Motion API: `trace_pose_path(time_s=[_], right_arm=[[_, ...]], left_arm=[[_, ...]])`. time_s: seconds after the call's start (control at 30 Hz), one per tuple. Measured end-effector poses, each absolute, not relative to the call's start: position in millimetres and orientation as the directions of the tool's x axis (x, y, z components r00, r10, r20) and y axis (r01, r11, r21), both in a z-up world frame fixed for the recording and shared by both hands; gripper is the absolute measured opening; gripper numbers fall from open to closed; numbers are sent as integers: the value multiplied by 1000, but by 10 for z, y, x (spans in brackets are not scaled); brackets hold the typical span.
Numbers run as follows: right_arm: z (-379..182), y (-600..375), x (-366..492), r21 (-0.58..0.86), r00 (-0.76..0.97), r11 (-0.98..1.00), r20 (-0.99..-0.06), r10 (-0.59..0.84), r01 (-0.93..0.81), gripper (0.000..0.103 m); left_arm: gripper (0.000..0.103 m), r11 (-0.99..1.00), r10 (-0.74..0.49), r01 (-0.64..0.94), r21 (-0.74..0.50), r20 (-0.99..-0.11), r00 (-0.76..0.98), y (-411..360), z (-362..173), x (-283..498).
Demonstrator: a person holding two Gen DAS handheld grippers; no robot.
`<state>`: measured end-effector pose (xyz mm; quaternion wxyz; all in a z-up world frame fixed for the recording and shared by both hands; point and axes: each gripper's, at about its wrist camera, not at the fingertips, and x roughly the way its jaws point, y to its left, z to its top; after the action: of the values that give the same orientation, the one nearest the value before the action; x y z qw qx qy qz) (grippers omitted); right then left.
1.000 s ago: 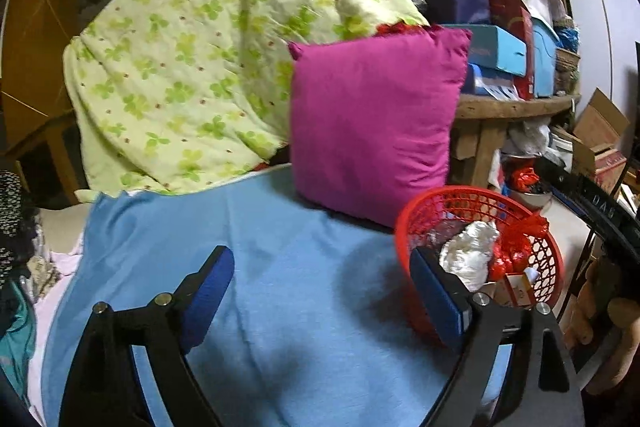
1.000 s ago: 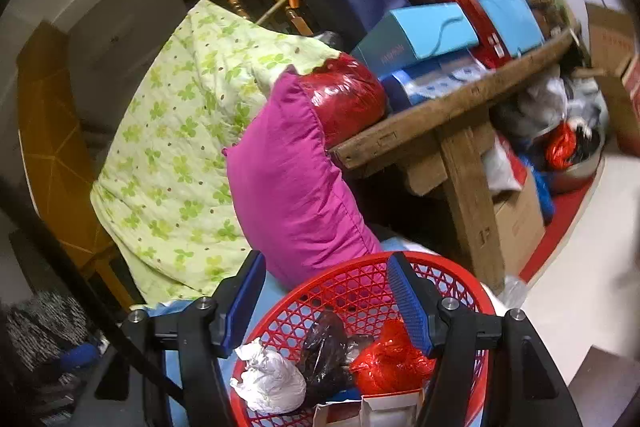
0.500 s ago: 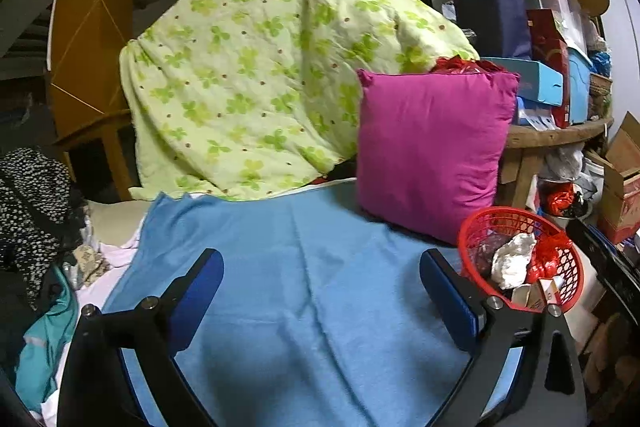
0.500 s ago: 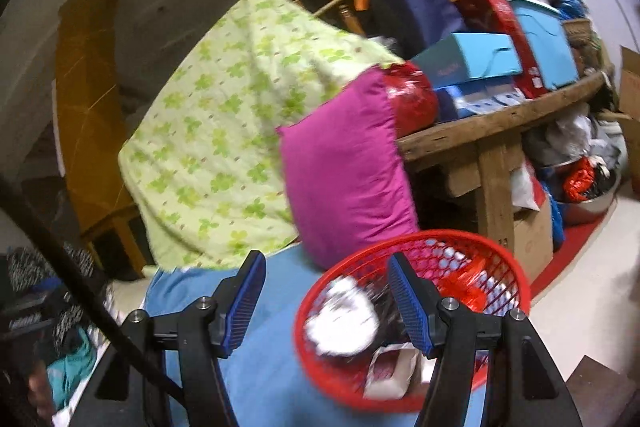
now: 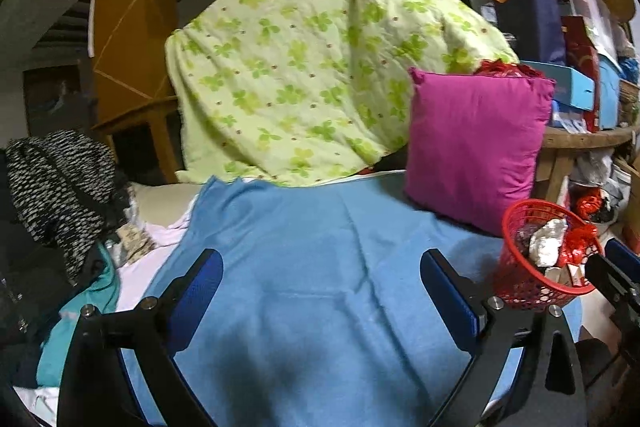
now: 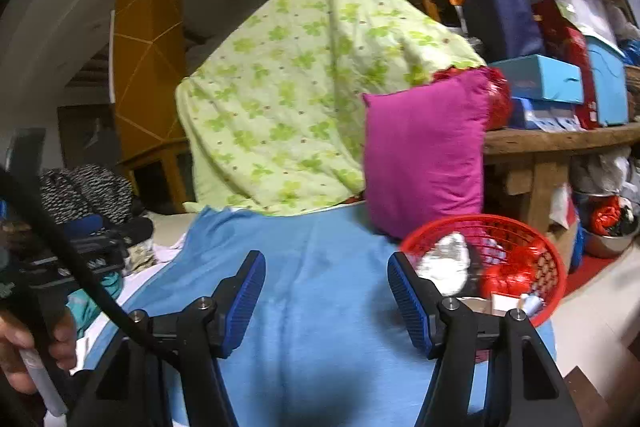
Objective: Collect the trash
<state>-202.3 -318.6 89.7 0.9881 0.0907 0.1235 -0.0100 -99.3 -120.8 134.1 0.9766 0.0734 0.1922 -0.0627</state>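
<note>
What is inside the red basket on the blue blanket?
The red basket holds a crumpled white wad, a red plastic bag, something dark and a small carton. Anything lower in the basket is covered by these.

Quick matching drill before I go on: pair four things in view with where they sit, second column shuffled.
Things:
1. red basket
2. magenta pillow
3. green floral quilt
4. black-and-white knit garment

Places:
A. draped high over the wooden railing, at the back
B. heaped at the far left, beside the blue sheet
C. at the sheet's right edge, holding crumpled trash
D. propped upright against the wooden table

Pairs: 1-C, 2-D, 3-A, 4-B
</note>
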Motion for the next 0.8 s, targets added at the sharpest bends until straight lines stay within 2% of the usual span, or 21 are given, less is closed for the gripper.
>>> trace_pose_path(time_s=[0.3,0.53,0.8], right_arm=[[1052,-2598,-2012,112,960,994,-275,49,-19,67],[1097,-2325,-2005,93,954,994,-289,76,-50,67],[1177,-2253,-2069,90,958,996,-282,52,-28,67]], left_arm=[[99,995,8,30,99,-364,932,-784,1390,-1200],[99,996,65,-32,87,-405,912,-541,1350,-1350],[99,990,110,-65,123,-410,905,-464,1360,-1551]])
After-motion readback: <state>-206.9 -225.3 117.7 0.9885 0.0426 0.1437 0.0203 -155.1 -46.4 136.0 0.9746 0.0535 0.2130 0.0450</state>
